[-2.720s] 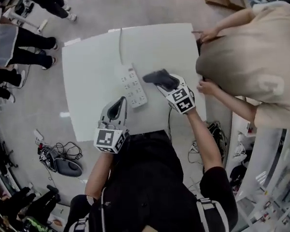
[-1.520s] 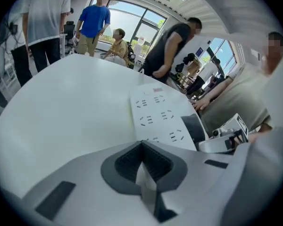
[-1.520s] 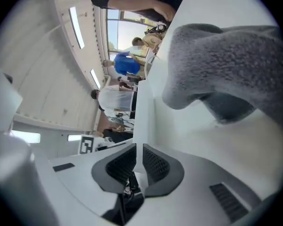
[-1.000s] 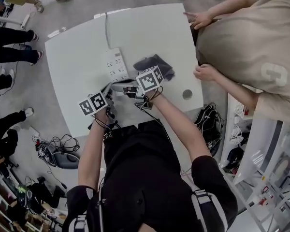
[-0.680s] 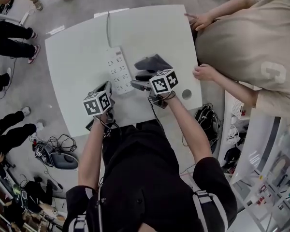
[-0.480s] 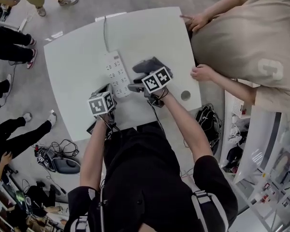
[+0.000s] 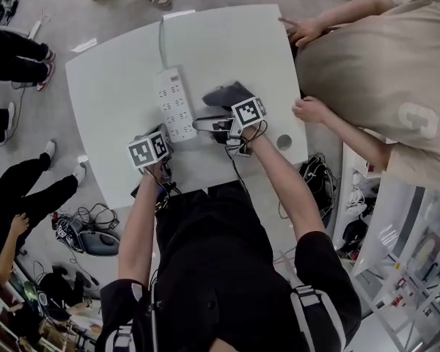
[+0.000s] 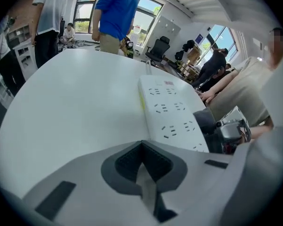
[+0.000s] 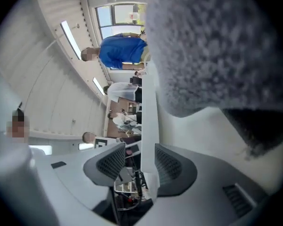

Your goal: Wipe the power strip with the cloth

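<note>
A white power strip [image 7: 172, 97] lies lengthwise on the white table [image 7: 110, 86], and it fills the ground ahead in the left gripper view [image 8: 172, 109]. The dark grey cloth [image 7: 227, 94] lies loose on the table to its right, looming fuzzy in the right gripper view [image 9: 212, 51]. My right gripper [image 7: 199, 123] is turned on its side at the strip's near end. It is open [image 9: 140, 163], with the strip's white edge [image 9: 148, 126] between the pads and a gap on one side. My left gripper [image 7: 163, 132] is shut and empty [image 8: 142, 145], just short of the strip's near end.
A person in a beige shirt leans at the table's right edge, with hands [image 7: 308, 108] on it. A round hole [image 7: 283, 141] sits near the front right corner. The strip's cord [image 7: 161, 39] runs to the far edge. Cables and a bag [image 7: 88, 237] lie on the floor.
The cloth, held in the right gripper at first, now lies on the table. The right gripper moved left to the strip's near end. The left gripper came up closer to the strip.
</note>
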Demonstrator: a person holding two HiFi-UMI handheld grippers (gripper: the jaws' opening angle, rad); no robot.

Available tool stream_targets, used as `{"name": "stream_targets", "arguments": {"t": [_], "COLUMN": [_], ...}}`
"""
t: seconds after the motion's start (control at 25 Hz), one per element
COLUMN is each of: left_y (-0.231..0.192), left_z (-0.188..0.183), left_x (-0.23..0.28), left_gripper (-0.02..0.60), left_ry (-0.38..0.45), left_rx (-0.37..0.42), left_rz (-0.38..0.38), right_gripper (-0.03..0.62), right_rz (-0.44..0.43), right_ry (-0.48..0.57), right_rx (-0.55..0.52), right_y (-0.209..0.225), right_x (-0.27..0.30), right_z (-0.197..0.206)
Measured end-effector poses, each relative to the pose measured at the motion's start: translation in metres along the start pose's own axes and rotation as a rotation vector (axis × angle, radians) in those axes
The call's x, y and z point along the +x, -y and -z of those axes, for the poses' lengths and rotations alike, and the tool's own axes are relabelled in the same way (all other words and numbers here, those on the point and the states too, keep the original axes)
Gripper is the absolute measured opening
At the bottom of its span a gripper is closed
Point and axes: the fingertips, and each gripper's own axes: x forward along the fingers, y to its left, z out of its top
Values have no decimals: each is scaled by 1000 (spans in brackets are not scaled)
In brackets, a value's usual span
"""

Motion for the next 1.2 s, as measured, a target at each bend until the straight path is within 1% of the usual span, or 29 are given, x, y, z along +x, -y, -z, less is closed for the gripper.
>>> {"name": "stream_targets", "arguments": {"t": [0.08,0.12,0.2,0.28,0.36,0.44,0.48,0.52,0.56,0.6,0.64,0.68,0.76,0.8,0.84,0.92,1.0,1.04,1.12,1.2], "left_y": [-2,-3,0,13,25,30,31,29,27,24,22,20,22,25,28,35,38,37,30,21], "left_z": [1,1,0,2,9,13,8,-1,-11,-20,-26,-30,-36,-41,-45,-51,-53,-54,-57,-60], "left_x": [-1,-1,2,7,8,2,-3,-8,-14,-17,-17,-14,-7,-6,-5,-2,0,0,0,0], "left_gripper": [32,31,32,32,32,32,32,32,32,32,32,32,32,32,32,32,32,32,31,31], "left_ry": [-5,-7,-9,-26,-52,-51,-28,10,53,86,104,107,115,133,152,178,199,210,227,237], "left_rx": [15,29,47,66,90,101,99,94,92,101,125,157,207,216,218,210,161,118,42,9], "left_rz": [-4,-9,-1,36,67,74,72,67,58,45,31,16,-7,-14,-20,-25,-15,-6,4,3], "right_gripper": [204,204,201,201,201,201,201,201,201,201,201,201,201,201,201,201,201,201,201,201], "right_rz": [-138,-193,-250,-249,-230,-227,-170,-60,79,214,325,412,536,567,573,535,477,441,337,243], "right_ry": [22,21,-3,-52,-77,-20,26,64,82,72,38,-10,-101,-133,-152,-152,-141,-132,-104,-69], "right_rx": [-22,-48,-109,-150,-148,-167,-218,-293,-371,-430,-461,-475,-495,-499,-494,-453,-376,-324,-203,-118], "right_y": [-27,-42,-63,-72,-72,-78,-78,-72,-59,-43,-26,-9,18,26,30,30,30,29,25,22], "right_x": [5,10,22,37,52,46,34,18,2,-10,-17,-19,-15,-11,-7,-1,0,-1,1,6], "right_z": [-2,-3,-5,-4,2,-2,-10,-20,-27,-31,-30,-27,-22,-21,-22,-24,-24,-23,-23,-24]}}
